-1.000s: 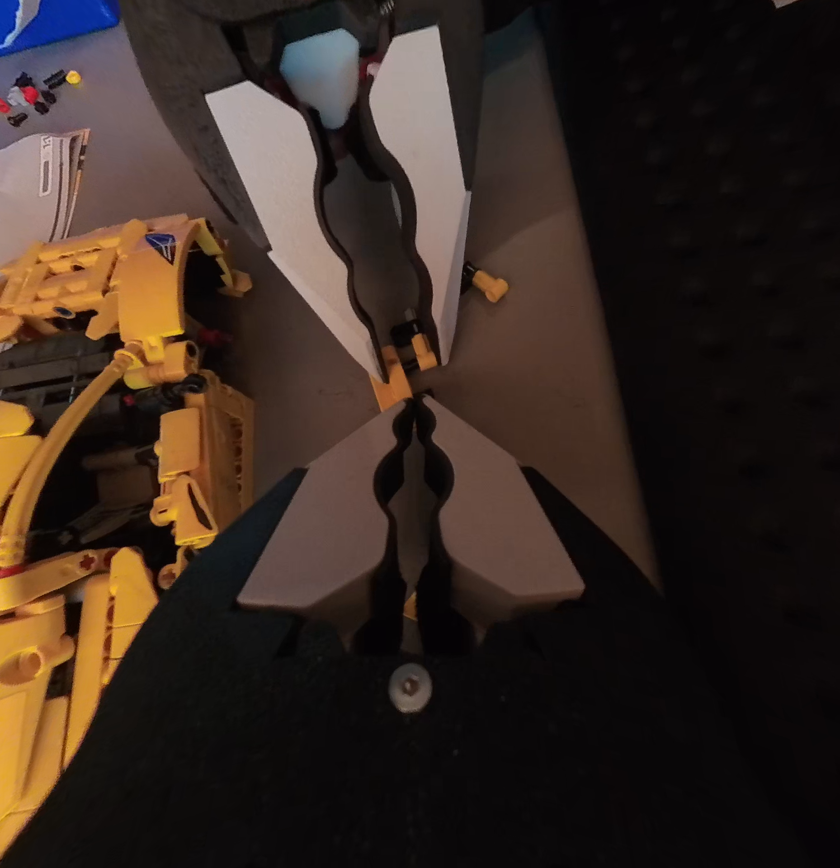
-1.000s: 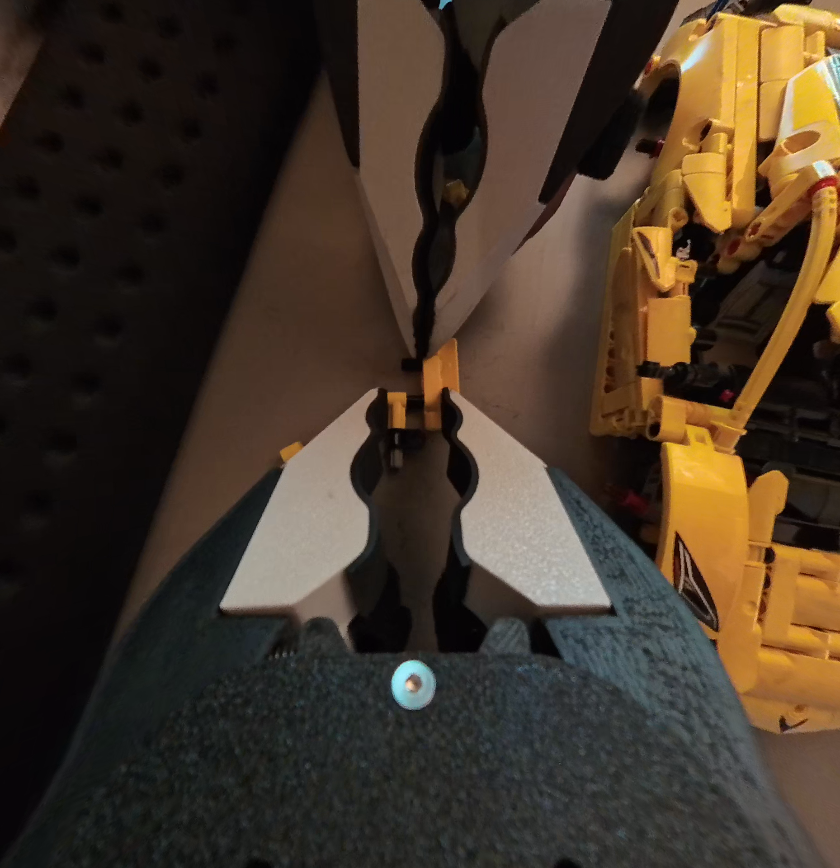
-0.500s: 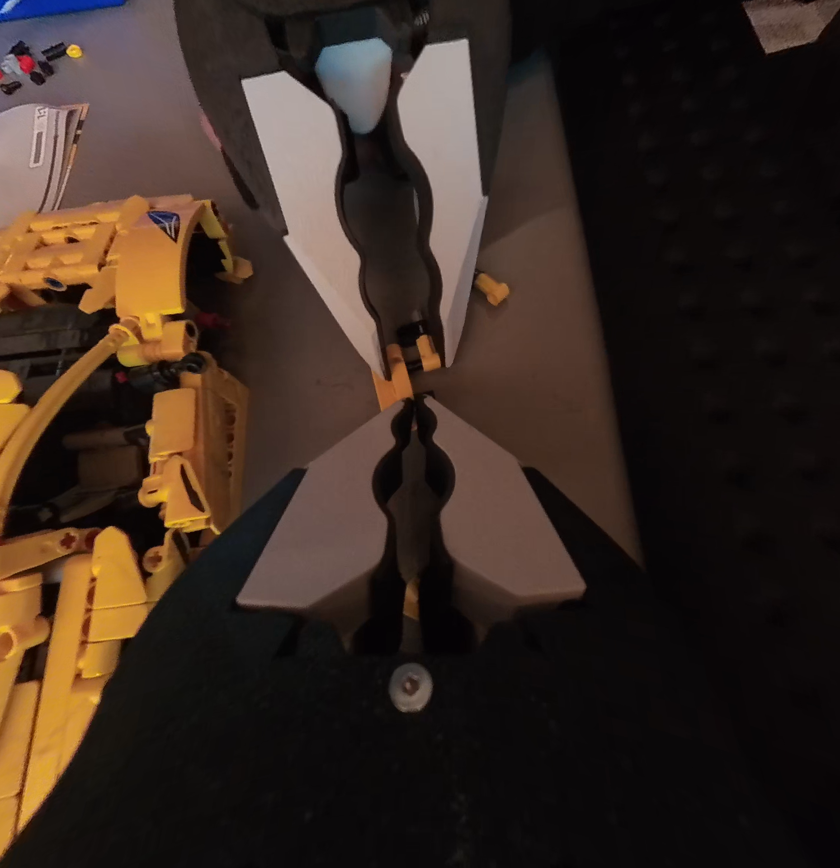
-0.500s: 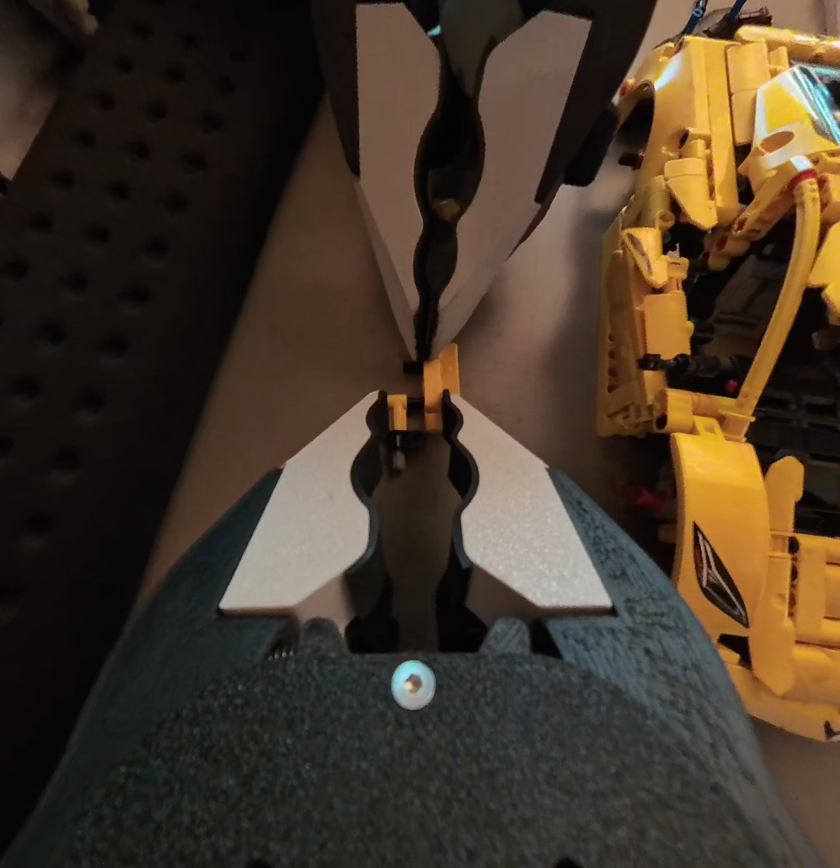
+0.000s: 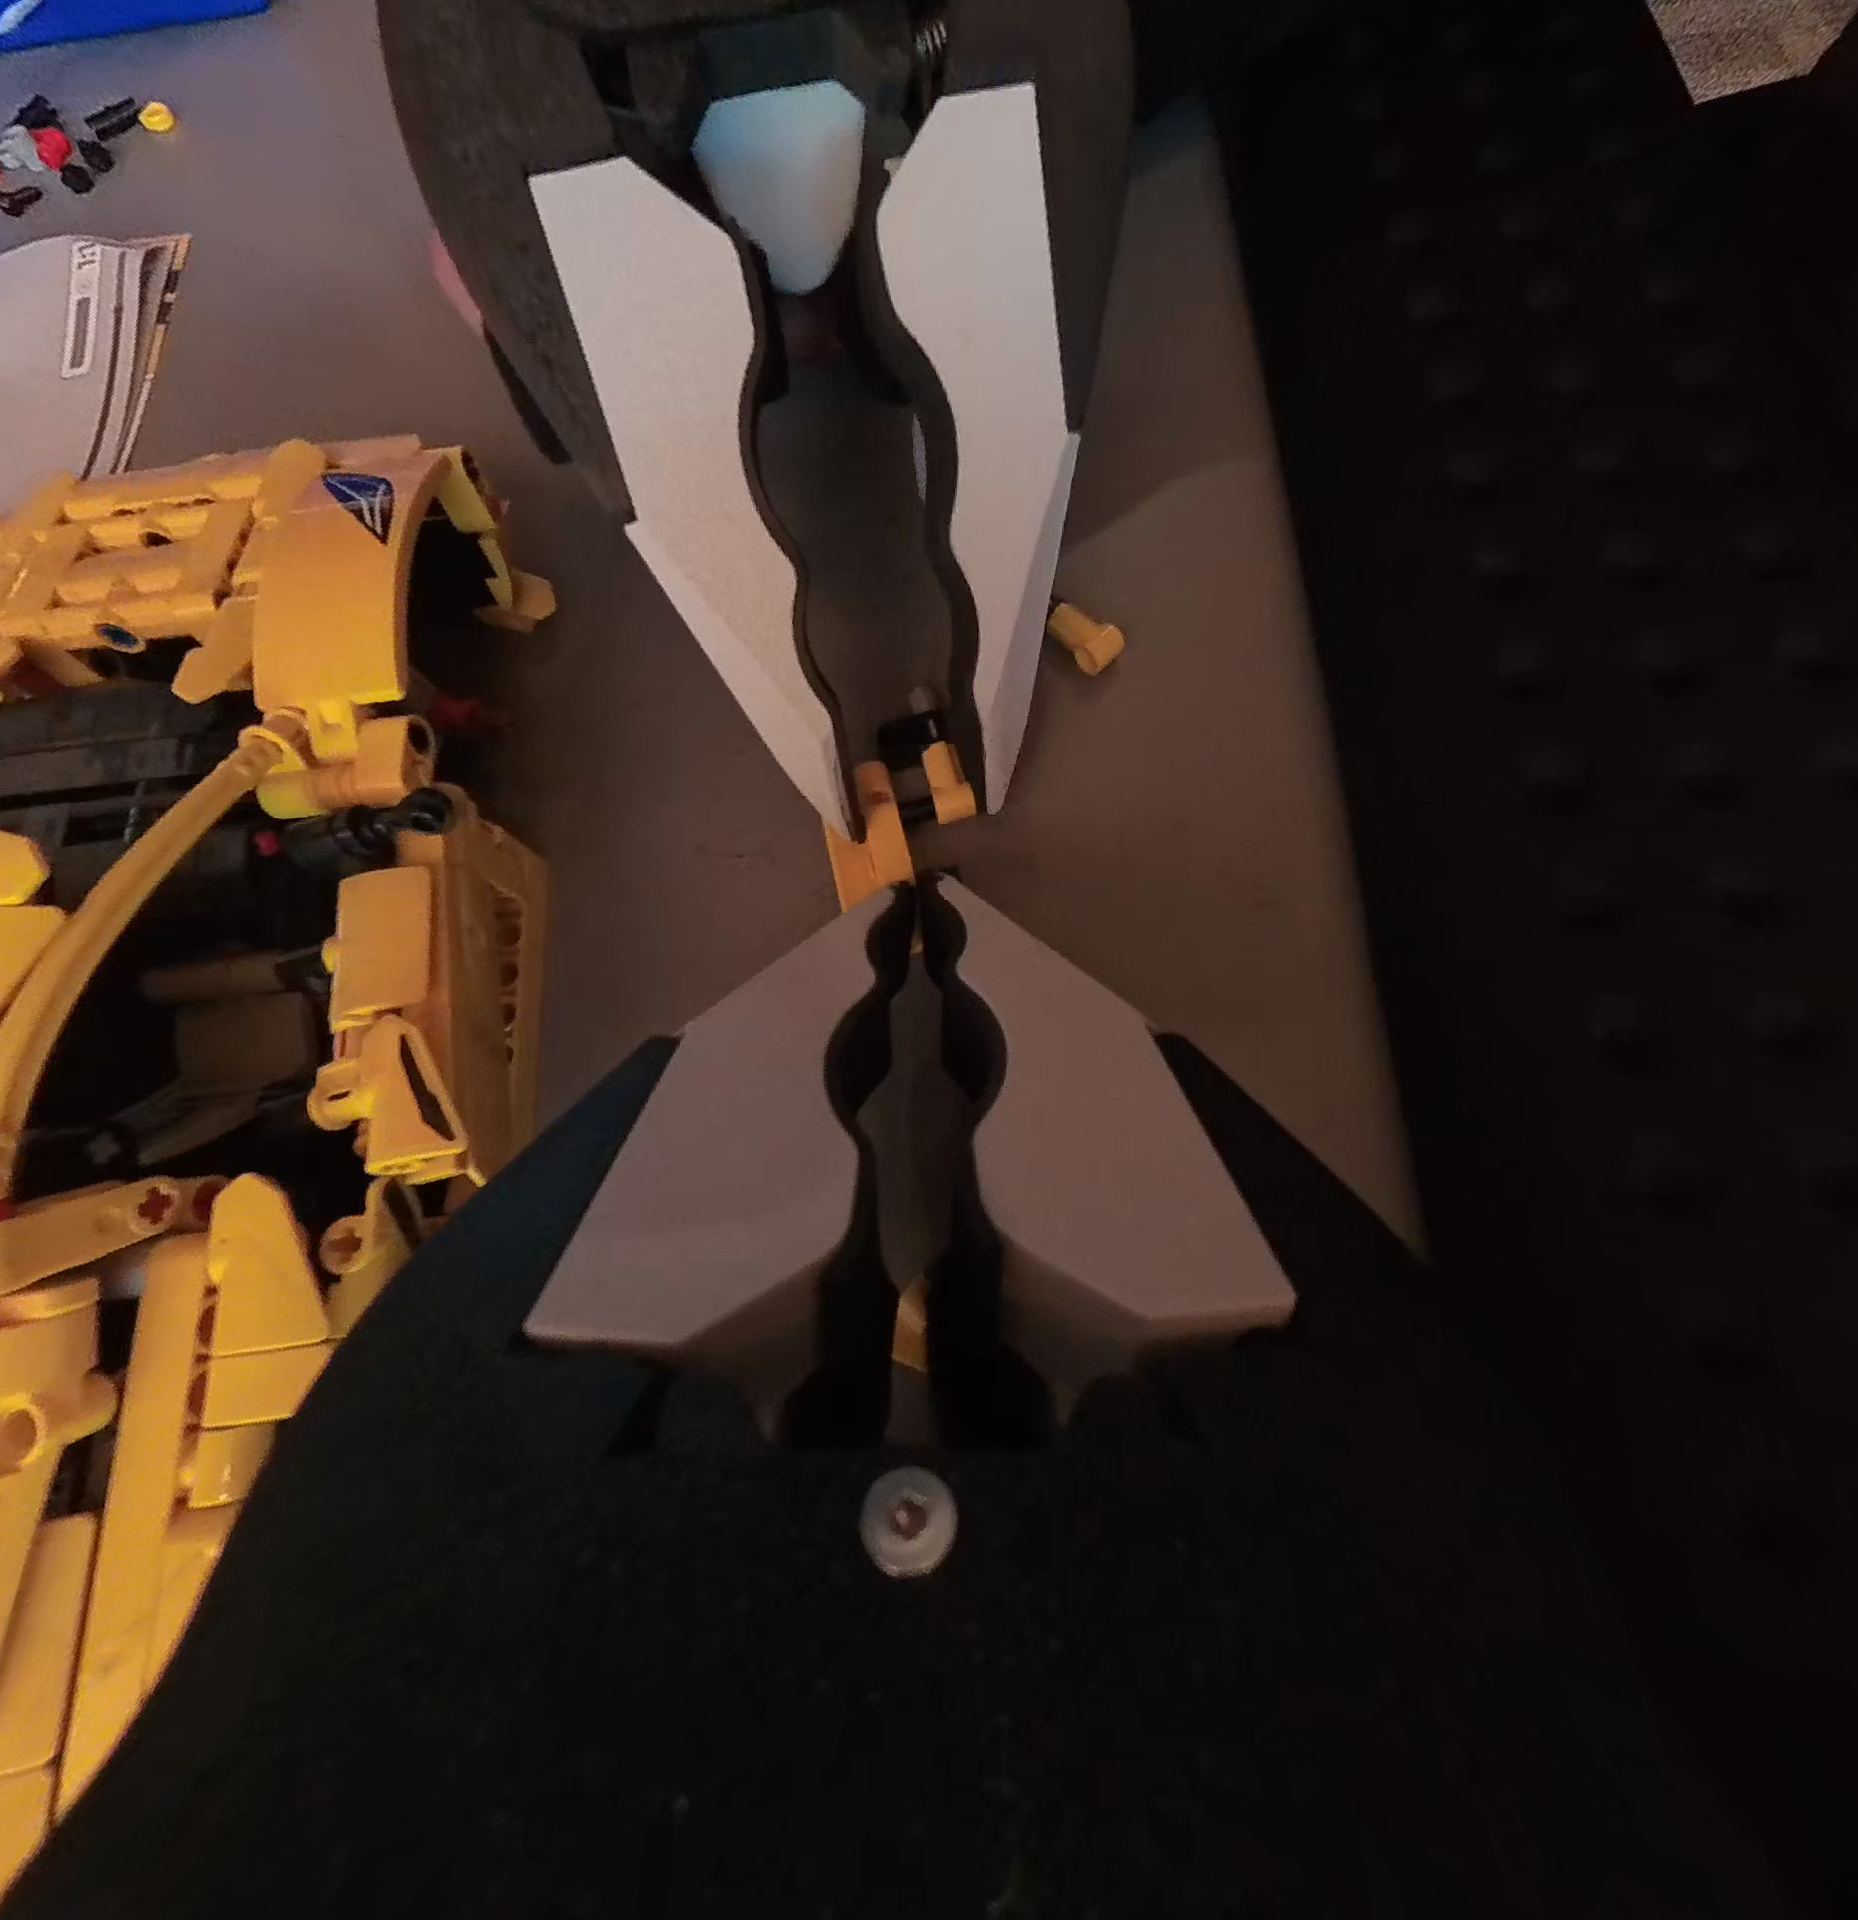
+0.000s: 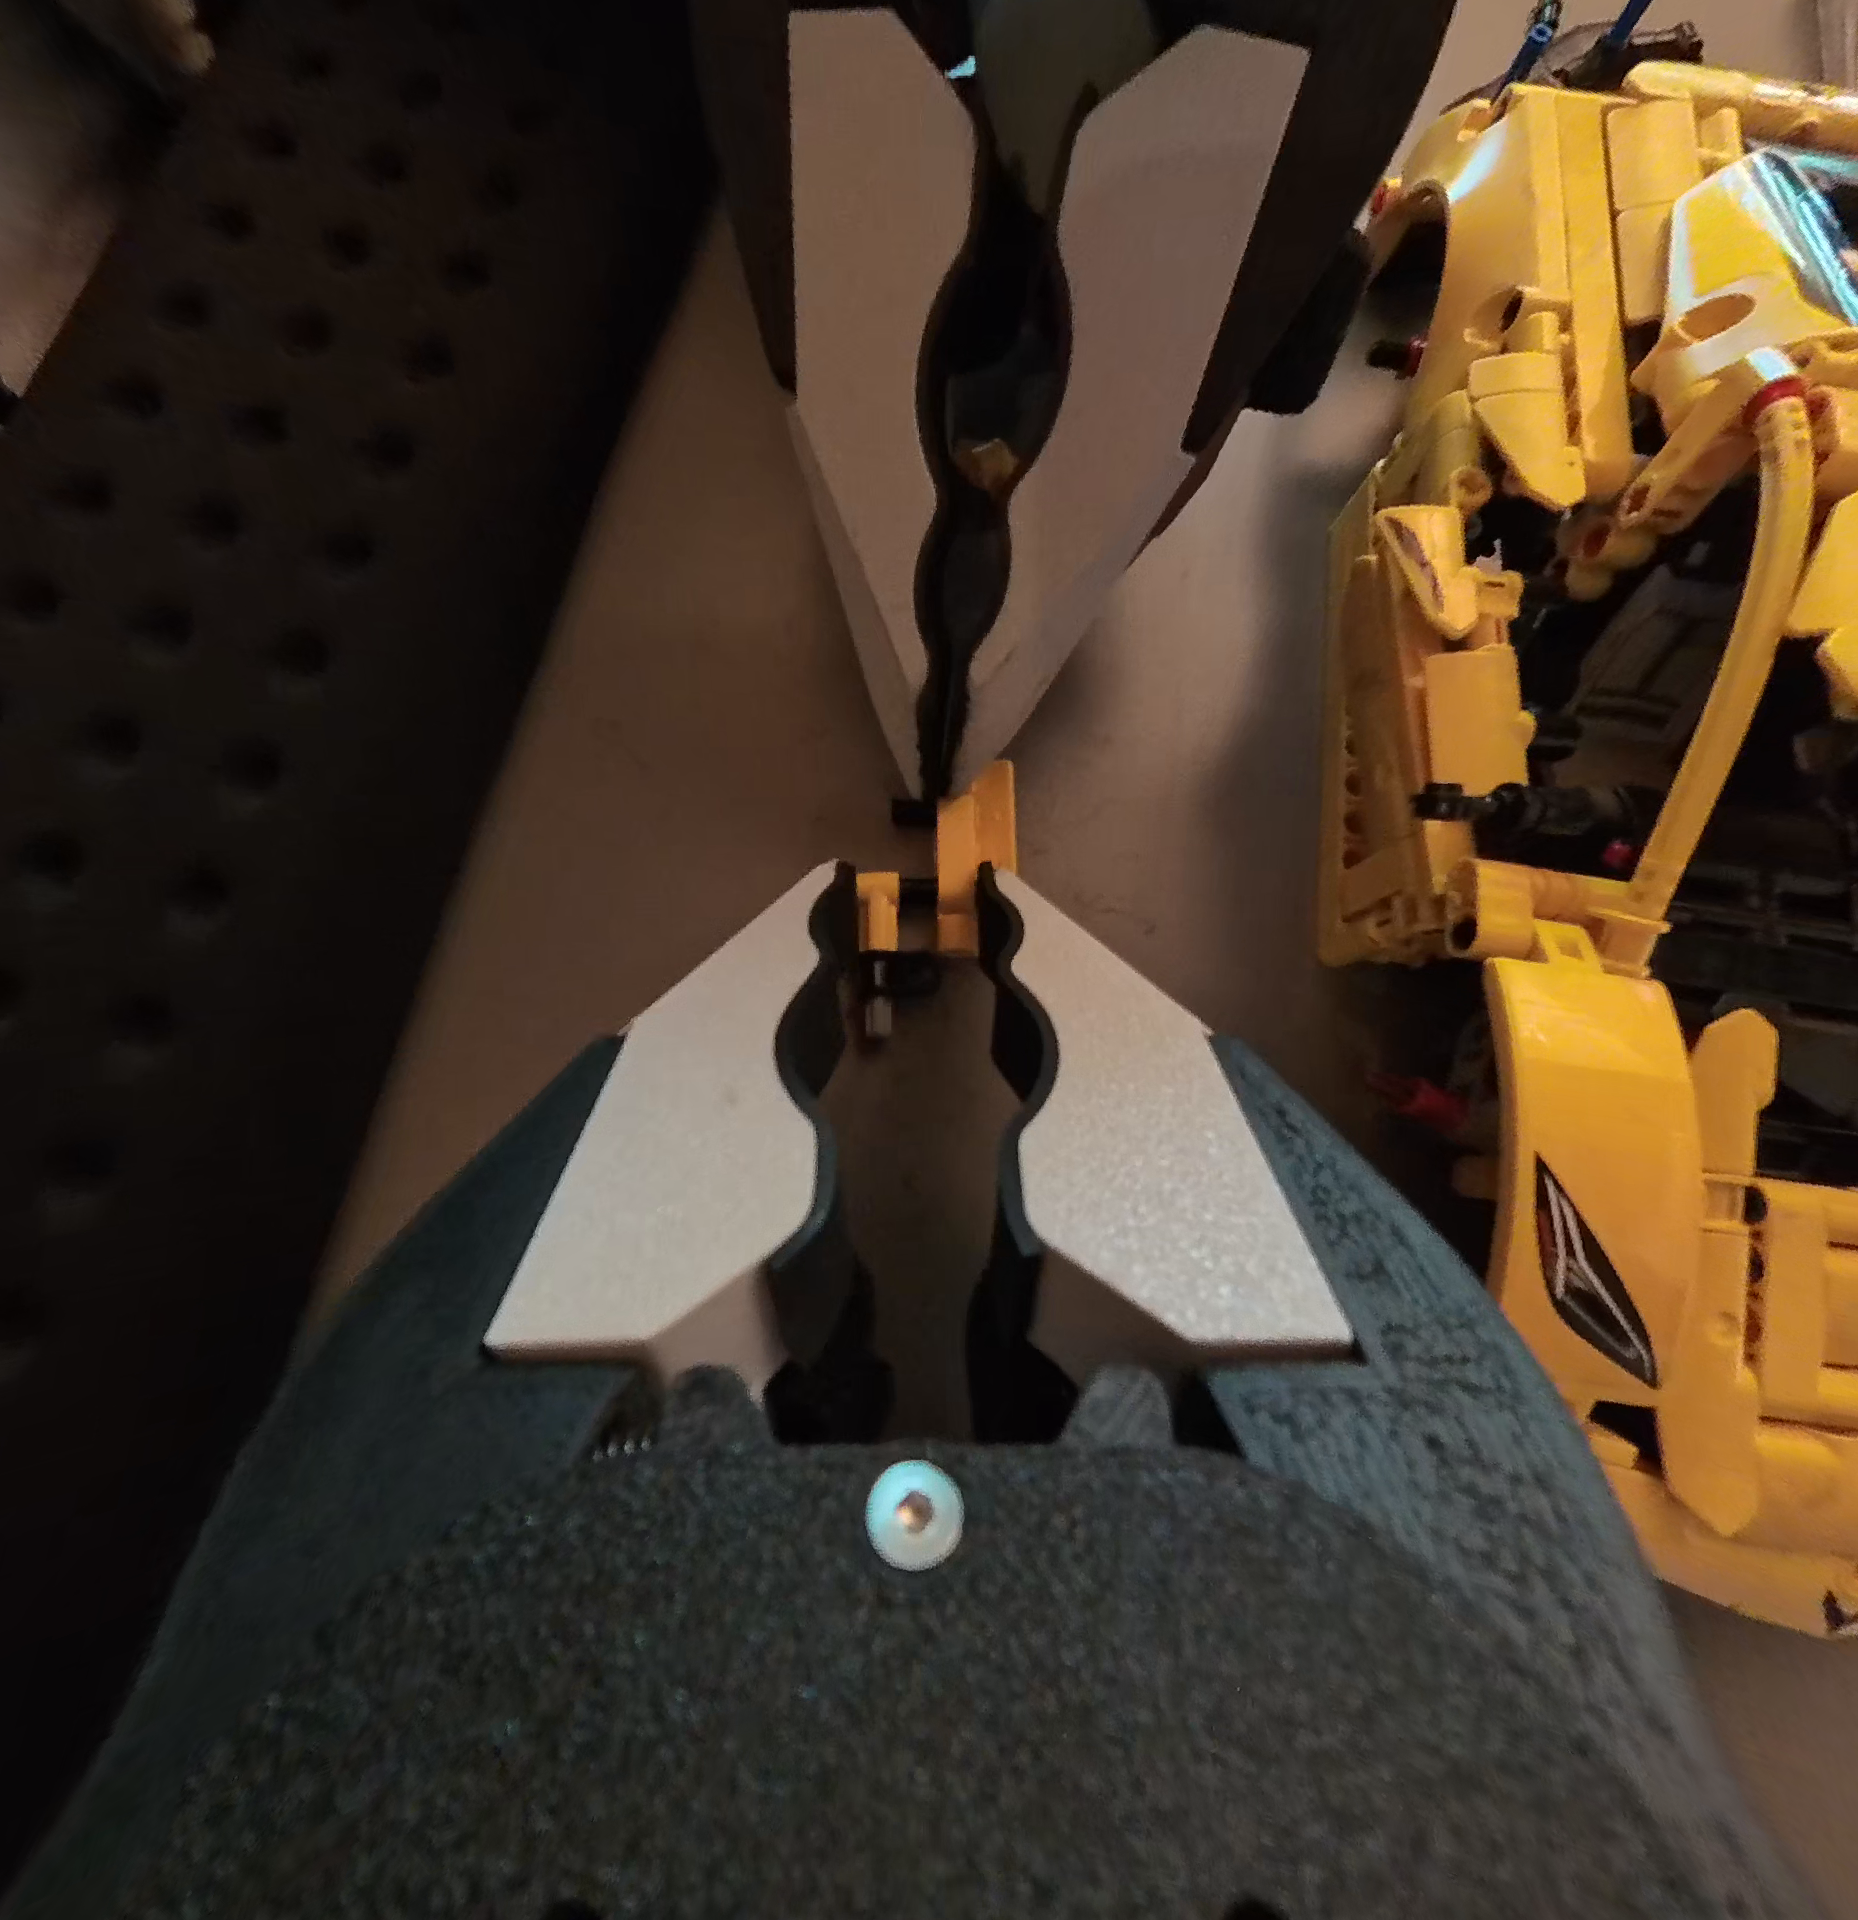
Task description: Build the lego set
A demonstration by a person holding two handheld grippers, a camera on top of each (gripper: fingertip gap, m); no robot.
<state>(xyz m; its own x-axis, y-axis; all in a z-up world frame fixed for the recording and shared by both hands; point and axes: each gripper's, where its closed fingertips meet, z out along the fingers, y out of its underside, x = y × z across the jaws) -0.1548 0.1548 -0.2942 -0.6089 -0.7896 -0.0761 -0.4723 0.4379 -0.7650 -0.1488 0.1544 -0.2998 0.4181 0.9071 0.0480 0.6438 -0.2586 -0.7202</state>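
My left gripper and right gripper meet tip to tip over the grey table. The right one is shut on a small yellow connector piece with a black pin; it also shows in the left wrist view. The left one is shut on a thin yellow piece whose end sticks out of its tips against the connector. A short black pin end shows beside the left tips. The large yellow lego car stands beside the grippers, also in the right wrist view.
A loose yellow pin lies on the table past the right gripper. Several small loose parts and an instruction booklet lie beyond the car. A black perforated mat borders the table, also seen in the right wrist view. The tips of both grippers are at nearly the same place.
Both grippers stay shut and tip to tip with the two yellow pieces pressed together. They have drifted slightly as a pair, so the car has shifted a little in both views.
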